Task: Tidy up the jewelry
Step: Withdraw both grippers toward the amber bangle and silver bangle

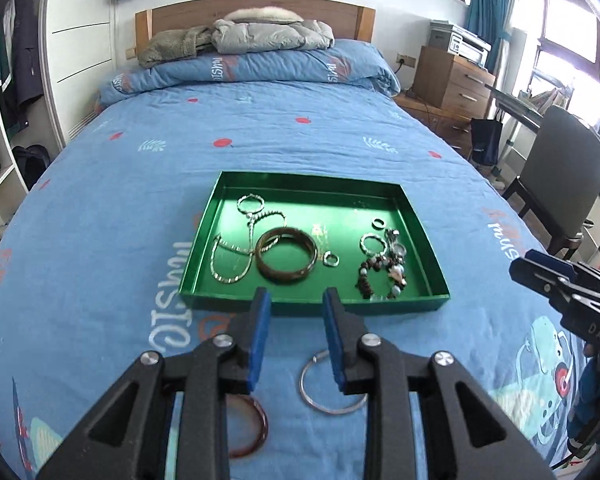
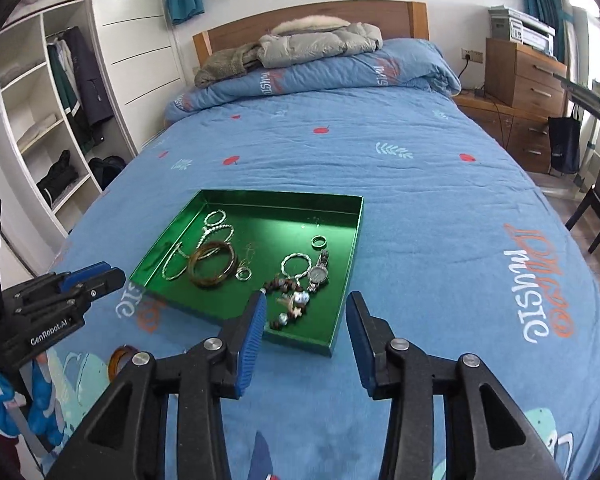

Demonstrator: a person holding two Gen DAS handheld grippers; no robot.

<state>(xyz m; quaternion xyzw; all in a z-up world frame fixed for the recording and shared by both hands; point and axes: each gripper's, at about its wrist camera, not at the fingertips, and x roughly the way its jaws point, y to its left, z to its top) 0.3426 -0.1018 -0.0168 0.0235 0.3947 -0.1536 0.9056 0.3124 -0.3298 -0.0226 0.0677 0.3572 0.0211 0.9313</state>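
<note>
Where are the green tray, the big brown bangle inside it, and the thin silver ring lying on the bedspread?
green tray (image 1: 420,224): left wrist view, right wall.
brown bangle (image 1: 287,277): left wrist view, near rim.
silver ring (image 1: 302,384): left wrist view, left arc.

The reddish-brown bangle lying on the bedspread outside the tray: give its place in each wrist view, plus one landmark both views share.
Left wrist view: the reddish-brown bangle lies at bottom centre, partly hidden under the left tongs, left of a thin silver hoop.
Right wrist view: it shows at the lower left, only partly seen behind the right tongs' frame.
Shared landmark: the green tray, beyond the bangle in both.
</note>
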